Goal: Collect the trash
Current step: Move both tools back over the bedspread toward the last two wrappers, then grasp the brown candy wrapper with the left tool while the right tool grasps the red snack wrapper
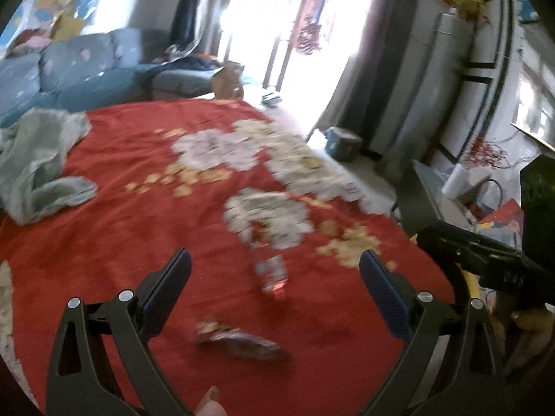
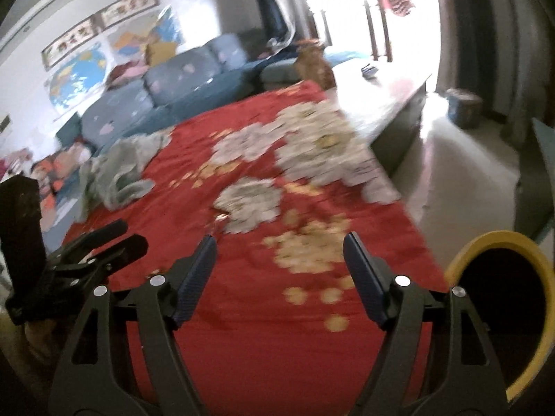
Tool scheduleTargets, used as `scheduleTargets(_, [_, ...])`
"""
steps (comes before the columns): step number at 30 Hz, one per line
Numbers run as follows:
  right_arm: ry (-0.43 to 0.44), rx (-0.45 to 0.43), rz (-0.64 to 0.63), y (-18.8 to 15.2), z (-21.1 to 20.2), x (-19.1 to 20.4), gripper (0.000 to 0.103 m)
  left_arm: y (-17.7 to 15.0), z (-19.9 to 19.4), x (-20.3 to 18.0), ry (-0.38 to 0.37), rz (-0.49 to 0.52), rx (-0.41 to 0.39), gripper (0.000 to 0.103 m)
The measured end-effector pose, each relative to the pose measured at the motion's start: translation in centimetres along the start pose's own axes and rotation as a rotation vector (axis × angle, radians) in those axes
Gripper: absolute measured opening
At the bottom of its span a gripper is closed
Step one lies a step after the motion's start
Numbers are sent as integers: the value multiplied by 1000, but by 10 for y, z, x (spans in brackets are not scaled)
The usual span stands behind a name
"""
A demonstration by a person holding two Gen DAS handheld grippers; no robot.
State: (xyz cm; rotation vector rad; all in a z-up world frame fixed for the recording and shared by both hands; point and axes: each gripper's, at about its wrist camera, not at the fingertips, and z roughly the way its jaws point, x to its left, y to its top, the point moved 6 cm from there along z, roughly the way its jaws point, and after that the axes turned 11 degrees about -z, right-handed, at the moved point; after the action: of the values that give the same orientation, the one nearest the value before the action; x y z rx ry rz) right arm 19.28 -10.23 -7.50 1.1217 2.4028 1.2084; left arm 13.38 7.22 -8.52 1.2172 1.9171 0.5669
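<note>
We're over a red floral cloth [image 1: 121,228], frames motion-blurred. Grey-green rag [image 1: 38,163] crumpled at its far left, blue sofa [image 1: 90,69] behind, yellow-rimmed bin [image 2: 499,298] just off the near right edge. Nothing blocks the trash. Plastic bottle [image 1: 272,274] lies on the cloth, looks clear with a pale label; crumpled dark wrapper [image 1: 242,341] lies nearer us. Left gripper [image 1: 274,263] spread wide, empty, above them. Right gripper [image 2: 279,248] also spread, empty.
</note>
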Motion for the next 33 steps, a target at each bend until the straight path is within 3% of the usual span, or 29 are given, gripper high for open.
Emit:
scheduleTargets(8, [81,81,2,-4,47,39,67,-12,-1,55,36,-78,76,93])
scheduleTargets(13, [107,135,20,-3,76,49,66,-24,5,63,-8,-133,143,80])
scheduleTargets(18, [137,198,35,-6,104,56,55,-47,16,57,-74,-169,244,70])
scheduleTargets(23, [193,244,96,-15,121,55,37,-58,25,48,-84,-148,267,68])
scheduleTargets(26, [226,238,99,-16,117,55,15,-60,28,45,-91,-142,270,66])
scheduleTargets(29, [203,217,108,-16,109,48,15,-62,33,41,-91,-136,269,59])
scheduleTargets(33, [165,176,119,-15,93,31,14,-61,39,35,-91,-127,272,39])
